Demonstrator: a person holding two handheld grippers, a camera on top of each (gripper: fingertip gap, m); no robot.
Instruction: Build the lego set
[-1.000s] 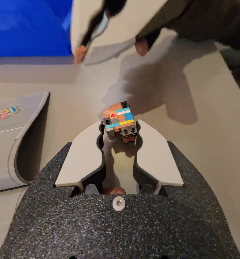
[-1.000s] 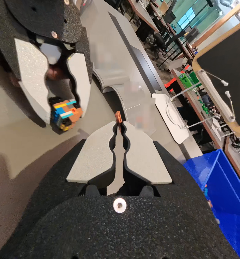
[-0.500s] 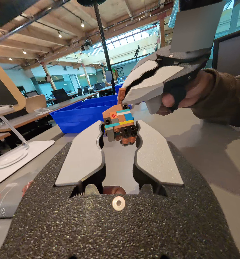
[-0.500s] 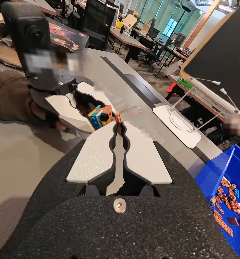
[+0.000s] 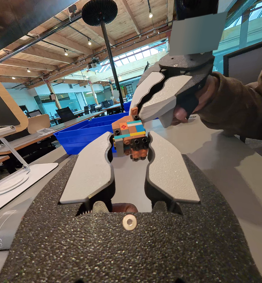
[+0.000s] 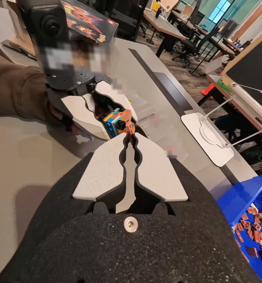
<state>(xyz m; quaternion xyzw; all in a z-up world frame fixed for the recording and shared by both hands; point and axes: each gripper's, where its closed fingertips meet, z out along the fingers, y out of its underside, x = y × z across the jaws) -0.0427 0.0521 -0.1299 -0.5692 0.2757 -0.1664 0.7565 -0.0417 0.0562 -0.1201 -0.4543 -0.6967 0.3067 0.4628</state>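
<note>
Orange plate (image 6: 130, 127) in right claw (image 6: 130, 136), printed box (image 6: 90, 19)

Small orange plate (image 6: 130, 128): lower part hidden between the right gripper (image 6: 130, 137) tips. Lego assembly (image 5: 129, 138): flanks covered by the left gripper (image 5: 130, 137) fingers; underside out of sight. Blue bin (image 6: 249, 214): cut off by the right edge, lower right of the frame; loose bricks inside too small to tell apart. Booklet (image 5: 0, 229): cropped at the left edge. Mosaic patches mask both camera mounts.

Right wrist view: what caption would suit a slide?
Right gripper brings a small brown plate to the multicolour brick assembly held by the left gripper.
</note>
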